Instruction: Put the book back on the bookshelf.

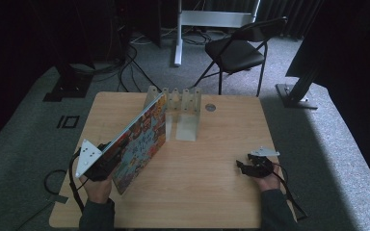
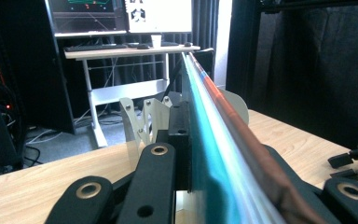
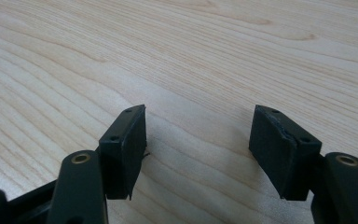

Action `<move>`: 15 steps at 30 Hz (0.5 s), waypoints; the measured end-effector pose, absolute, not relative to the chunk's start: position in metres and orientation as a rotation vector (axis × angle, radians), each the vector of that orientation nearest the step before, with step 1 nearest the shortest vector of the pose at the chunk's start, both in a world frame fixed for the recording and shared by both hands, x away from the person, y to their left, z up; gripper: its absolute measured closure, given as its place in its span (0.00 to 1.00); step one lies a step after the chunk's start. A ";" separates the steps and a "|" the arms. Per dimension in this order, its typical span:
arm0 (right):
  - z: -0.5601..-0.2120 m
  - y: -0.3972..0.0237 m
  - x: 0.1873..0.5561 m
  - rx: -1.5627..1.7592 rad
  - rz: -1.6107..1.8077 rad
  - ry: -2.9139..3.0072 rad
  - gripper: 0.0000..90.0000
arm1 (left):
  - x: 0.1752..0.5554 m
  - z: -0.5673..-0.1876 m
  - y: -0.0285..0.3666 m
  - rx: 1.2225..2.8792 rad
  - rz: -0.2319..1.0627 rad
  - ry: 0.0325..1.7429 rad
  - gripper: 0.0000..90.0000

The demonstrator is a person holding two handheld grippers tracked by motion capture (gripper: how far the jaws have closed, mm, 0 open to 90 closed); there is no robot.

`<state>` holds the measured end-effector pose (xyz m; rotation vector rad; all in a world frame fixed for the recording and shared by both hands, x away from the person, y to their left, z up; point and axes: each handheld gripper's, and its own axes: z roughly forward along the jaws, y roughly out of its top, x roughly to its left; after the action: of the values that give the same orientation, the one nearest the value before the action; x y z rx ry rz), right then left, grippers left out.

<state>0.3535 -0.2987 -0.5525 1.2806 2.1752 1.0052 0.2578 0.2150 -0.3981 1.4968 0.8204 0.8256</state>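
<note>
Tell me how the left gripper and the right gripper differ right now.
The left gripper is shut on the colourful book, holding it tilted above the table; the right gripper holds nothing. The left's jaws clamp the book's edge; the right's stand apart over bare wood. Both are hand-held, with black jaws.

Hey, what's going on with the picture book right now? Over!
Left hand-held gripper shut on picture book, tilted near clear rack. Right hand-held gripper open, empty, over table. Path clear.
</note>
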 end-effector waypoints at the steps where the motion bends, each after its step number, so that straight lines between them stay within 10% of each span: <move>1: -0.553 -0.299 0.354 1.280 1.005 2.175 0.40 | 0.258 -0.398 0.215 1.497 0.827 0.821 0.90; 15: -0.553 -0.299 0.354 1.281 1.005 2.176 0.40 | 0.262 -0.400 0.213 1.488 0.856 0.834 0.90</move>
<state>0.3535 -0.2986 -0.5525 1.2806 2.1756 1.0051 0.2619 0.2131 -0.3996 1.4879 0.8338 0.8564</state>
